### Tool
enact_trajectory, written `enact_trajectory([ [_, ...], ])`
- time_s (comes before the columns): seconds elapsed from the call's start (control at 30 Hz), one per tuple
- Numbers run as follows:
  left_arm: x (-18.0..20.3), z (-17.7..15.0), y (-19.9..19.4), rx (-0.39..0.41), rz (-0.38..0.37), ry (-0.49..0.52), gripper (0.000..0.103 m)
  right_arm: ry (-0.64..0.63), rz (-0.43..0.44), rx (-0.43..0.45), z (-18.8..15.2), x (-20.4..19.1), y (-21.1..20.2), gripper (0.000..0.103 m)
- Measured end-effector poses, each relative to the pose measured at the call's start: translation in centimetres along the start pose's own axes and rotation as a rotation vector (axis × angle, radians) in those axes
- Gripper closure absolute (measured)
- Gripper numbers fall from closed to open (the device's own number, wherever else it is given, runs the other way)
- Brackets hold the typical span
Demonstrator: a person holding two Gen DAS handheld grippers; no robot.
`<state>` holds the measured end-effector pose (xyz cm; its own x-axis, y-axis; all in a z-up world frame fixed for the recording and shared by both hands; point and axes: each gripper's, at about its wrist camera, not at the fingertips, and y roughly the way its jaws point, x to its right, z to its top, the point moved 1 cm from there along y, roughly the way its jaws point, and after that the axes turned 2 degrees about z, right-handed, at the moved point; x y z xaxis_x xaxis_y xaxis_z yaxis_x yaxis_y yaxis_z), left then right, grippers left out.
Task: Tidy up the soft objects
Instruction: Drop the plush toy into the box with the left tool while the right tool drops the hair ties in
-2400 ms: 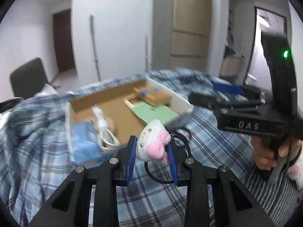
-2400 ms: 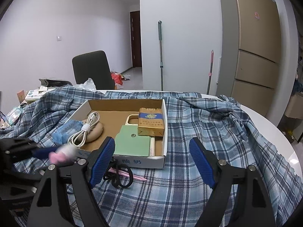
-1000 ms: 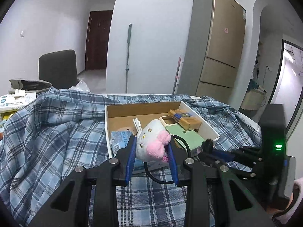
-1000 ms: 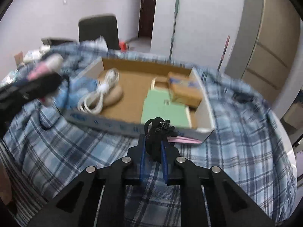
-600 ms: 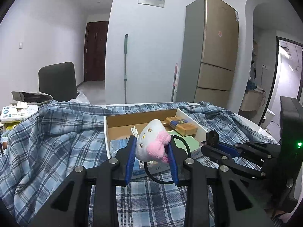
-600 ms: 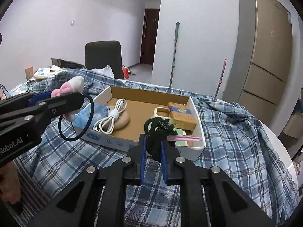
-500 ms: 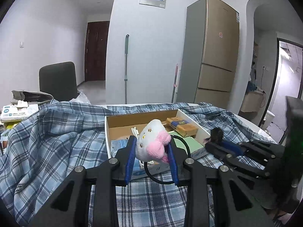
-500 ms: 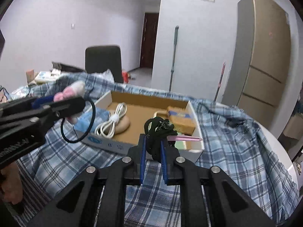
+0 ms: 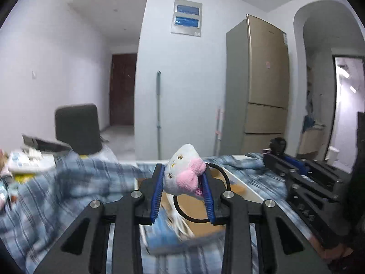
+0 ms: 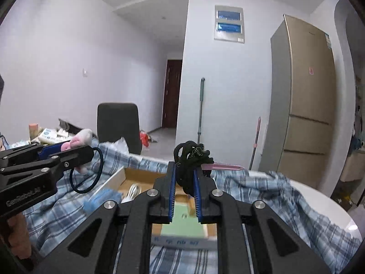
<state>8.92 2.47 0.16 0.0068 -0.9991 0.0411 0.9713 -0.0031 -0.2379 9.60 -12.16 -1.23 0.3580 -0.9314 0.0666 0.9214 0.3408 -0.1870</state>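
My left gripper (image 9: 183, 178) is shut on a white plush charm with a pink bow (image 9: 184, 174), whose black elastic loop (image 9: 200, 214) hangs below the pads. My right gripper (image 10: 184, 178) is shut on a bundle of black hair ties (image 10: 190, 157) with a pink strip (image 10: 224, 166) sticking out to the right. Both are held up above an open cardboard box (image 10: 134, 174) on the plaid cloth (image 10: 285, 196). In the right wrist view the left gripper (image 10: 75, 150) with the charm (image 10: 79, 139) is at the left; in the left wrist view the right gripper (image 9: 277, 149) is at the right.
The box holds a white cable (image 10: 133, 190), a blue packet (image 10: 102, 197) and a green card (image 10: 182, 221). A black chair (image 10: 117, 123) stands behind the table, clutter (image 10: 50, 134) at the far left. A gold fridge (image 10: 303, 105) and a mop (image 10: 200, 109) stand by the wall.
Both grippers have risen and tilted upward, so the box and cloth sank low in both views and more wall and ceiling show. Each keeps its grip.
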Motion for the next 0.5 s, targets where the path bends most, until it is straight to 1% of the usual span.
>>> enact_trajectory([
  [0.03, -0.1, 0.2, 0.6, 0.011, 0.01, 0.002, 0.07, -0.001, 0.005, 0.013, 0.2, 0.2, 0.3, 0.09],
  [0.07, -0.3, 0.3, 1.3, 0.009, 0.013, -0.004, 0.07, 0.001, 0.032, 0.011, 0.4, 0.3, 0.8, 0.09],
  [0.1, -0.5, 0.3, 1.9, 0.006, 0.017, -0.011, 0.07, -0.001, 0.056, -0.006, 0.4, 0.4, 1.5, 0.09],
  [0.17, -0.8, 0.0, 3.0, 0.004, 0.036, -0.011, 0.07, 0.026, 0.033, -0.014, 0.3, 0.9, 2.8, 0.09],
  [0.23, -1.1, -0.8, 3.8, 0.011, 0.071, 0.002, 0.07, 0.054, 0.0, -0.011, 0.2, 1.2, 3.8, 0.09],
  [0.33, -1.8, -1.8, 4.8, -0.029, 0.064, -0.013, 0.07, 0.046, 0.01, -0.032, -0.6, 0.9, 5.1, 0.09],
  [0.5, -2.1, -2.4, 6.3, -0.084, 0.062, -0.02, 0.07, 0.017, 0.039, -0.079, -2.3, 0.3, 6.0, 0.09],
])
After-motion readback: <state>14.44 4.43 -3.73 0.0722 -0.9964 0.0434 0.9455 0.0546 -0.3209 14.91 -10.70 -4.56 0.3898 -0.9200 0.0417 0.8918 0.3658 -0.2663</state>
